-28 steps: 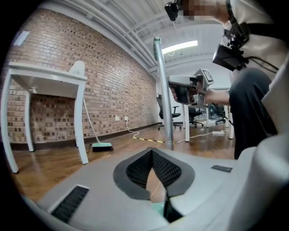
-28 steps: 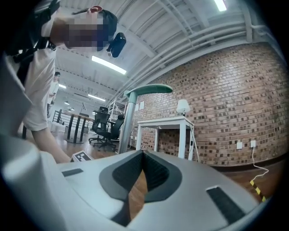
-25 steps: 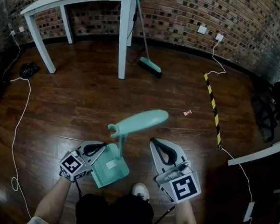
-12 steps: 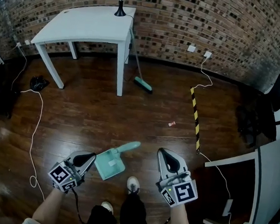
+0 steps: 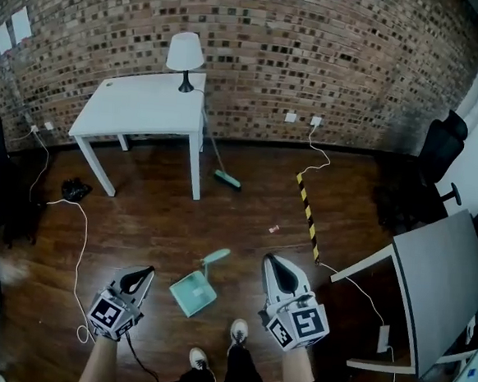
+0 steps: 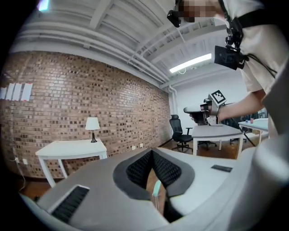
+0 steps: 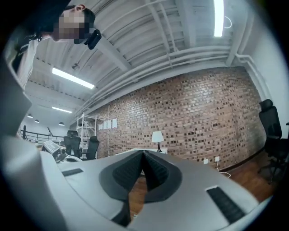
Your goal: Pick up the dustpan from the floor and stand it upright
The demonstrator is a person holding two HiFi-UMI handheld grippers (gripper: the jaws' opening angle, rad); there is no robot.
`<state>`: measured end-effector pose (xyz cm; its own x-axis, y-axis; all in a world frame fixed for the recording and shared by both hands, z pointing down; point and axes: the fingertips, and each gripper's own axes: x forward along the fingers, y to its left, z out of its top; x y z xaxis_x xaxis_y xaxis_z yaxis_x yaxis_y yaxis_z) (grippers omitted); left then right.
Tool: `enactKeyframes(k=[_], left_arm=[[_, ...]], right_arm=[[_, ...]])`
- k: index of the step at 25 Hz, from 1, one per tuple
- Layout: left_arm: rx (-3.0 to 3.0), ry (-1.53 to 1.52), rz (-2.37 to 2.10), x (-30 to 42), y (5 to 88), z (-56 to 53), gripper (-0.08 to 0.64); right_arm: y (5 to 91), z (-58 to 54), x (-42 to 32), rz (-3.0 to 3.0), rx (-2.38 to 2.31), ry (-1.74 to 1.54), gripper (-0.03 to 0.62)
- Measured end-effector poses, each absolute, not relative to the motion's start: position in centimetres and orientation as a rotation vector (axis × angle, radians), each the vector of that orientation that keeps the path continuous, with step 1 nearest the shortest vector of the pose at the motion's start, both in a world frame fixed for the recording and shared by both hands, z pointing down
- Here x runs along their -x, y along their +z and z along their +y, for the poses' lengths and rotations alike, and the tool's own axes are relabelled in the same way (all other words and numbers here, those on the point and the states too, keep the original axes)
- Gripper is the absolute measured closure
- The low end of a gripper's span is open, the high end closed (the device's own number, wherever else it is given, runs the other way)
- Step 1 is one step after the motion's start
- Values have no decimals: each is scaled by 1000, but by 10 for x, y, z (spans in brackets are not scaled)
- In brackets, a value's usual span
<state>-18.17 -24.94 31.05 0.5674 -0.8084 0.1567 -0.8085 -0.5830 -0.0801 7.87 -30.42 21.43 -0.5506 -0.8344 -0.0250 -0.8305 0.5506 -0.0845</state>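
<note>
The teal dustpan (image 5: 192, 294) rests on the dark wooden floor between my two grippers, its handle (image 5: 216, 257) rising toward the camera; nothing touches it. My left gripper (image 5: 143, 272) is held high at the pan's left, shut and empty. At the pan's right, my right gripper (image 5: 271, 261) is shut and empty too. In the left gripper view the jaws (image 6: 152, 151) meet, with a thin teal sliver (image 6: 156, 189) showing far behind the gap. The right gripper (image 7: 143, 153) points level at the brick wall, pads together.
A white table (image 5: 138, 108) with a lamp (image 5: 184, 56) stands by the brick wall, a broom (image 5: 226, 178) leaning on it. A yellow-black strip (image 5: 307, 208), white cables (image 5: 80, 239), a small scrap (image 5: 274, 228), a grey desk (image 5: 434, 276) and office chairs (image 5: 436, 152) surround the floor. My shoes (image 5: 239, 332) are below.
Both grippers rose well above the floor and away from the dustpan, staying shut. The dustpan stayed on the floor and looks much smaller as the head camera rose.
</note>
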Motion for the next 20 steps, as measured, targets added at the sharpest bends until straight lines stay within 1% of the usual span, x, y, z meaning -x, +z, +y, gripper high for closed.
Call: enactKeyframes(k=[5, 9, 15, 20], left_arm=[[-2711, 134, -1602, 183, 258, -256, 551], [-2703, 121, -1685, 169, 234, -260, 551], [-2721, 41, -1755, 151, 196, -252, 551], [-2761, 57, -1750, 129, 179, -249, 551]], right_arm=[[177, -285, -76, 2669, 1436, -47, 591], [159, -279, -81, 2674, 1387, -10, 591], [138, -272, -69, 2674, 1273, -13, 591], [124, -271, -85, 2649, 1306, 9, 591]])
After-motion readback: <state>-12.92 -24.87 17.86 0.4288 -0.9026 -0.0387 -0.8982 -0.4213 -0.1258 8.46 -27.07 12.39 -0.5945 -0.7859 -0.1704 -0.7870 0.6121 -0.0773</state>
